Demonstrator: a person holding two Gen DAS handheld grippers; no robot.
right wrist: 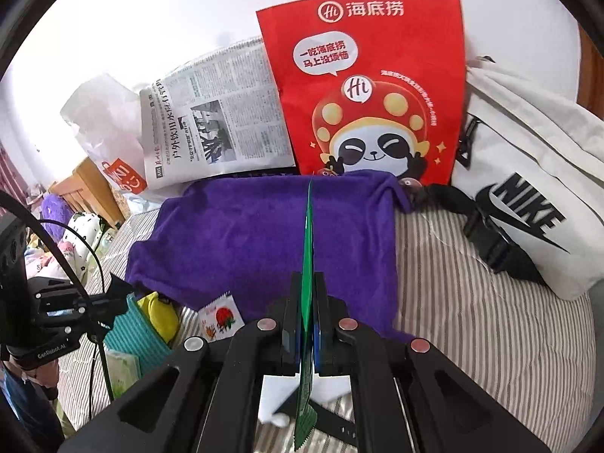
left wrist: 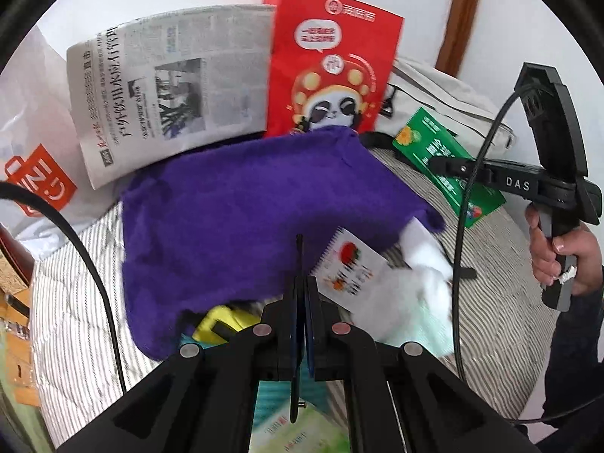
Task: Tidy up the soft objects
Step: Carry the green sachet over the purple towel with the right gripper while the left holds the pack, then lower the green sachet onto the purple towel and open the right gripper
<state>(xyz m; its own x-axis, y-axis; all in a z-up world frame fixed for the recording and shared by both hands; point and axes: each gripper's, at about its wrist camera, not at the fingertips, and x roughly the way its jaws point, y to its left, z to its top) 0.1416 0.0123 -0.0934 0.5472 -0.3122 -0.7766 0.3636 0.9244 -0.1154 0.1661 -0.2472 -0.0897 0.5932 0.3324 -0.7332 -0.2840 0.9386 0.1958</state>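
Left wrist view: white sachet with fruit print is motion-blurred; its text is unreadable. White cloth beside it is also smeared, edges indistinct. Purple towel covers the lower edge of the red paper bag and part of the yellow item, whose identity cannot be told. Newspaper small print is too fine to read. White plastic bag is cut off by the fisheye border.

Right wrist view: green packet is seen edge-on, its face hidden. White Nike bag runs past the right border. Objects at far left are too small to identify.
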